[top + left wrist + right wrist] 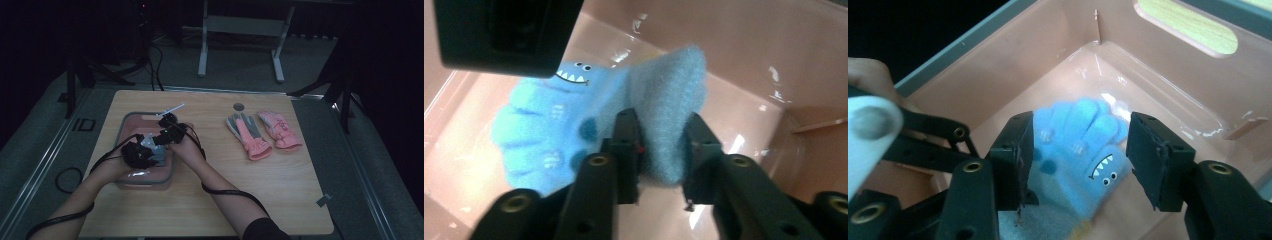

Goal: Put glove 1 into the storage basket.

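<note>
A: Blue glove (1075,150), fuzzy, with a monster face of teeth and eyes, lies inside the pink bin (131,122) on the wooden table (225,200). Confirm?

B: Confirmed. In the right gripper view it rests on the bin floor, fingers pointing toward the far wall with the oval handle cutout. Bin sits on the table's left half in the high view.

A: Left gripper (663,140) state?

B: Clamped on the blue glove's cuff. In the left gripper view both black jaws press the fuzzy cuff edge from either side, and the fabric bulges up between them. The rest of the glove hangs off to the left in that view.

A: Right gripper (1079,150)?

B: Jaws apart. They straddle the glove body in the right gripper view, with a visible gap between each pad and the fabric. Not gripping.

A: Both over the bin?

B: Yes, the high view shows both hands and grippers bunched over the bin, left gripper (140,152) nearer the person, right gripper (167,131) just beyond it. Cables trail back along the forearms.

A: Anything else on the table?

B: A pair of pink and grey gloves (262,132), lying flat side by side on the right half, well apart from the bin. Room around is dark.
</note>
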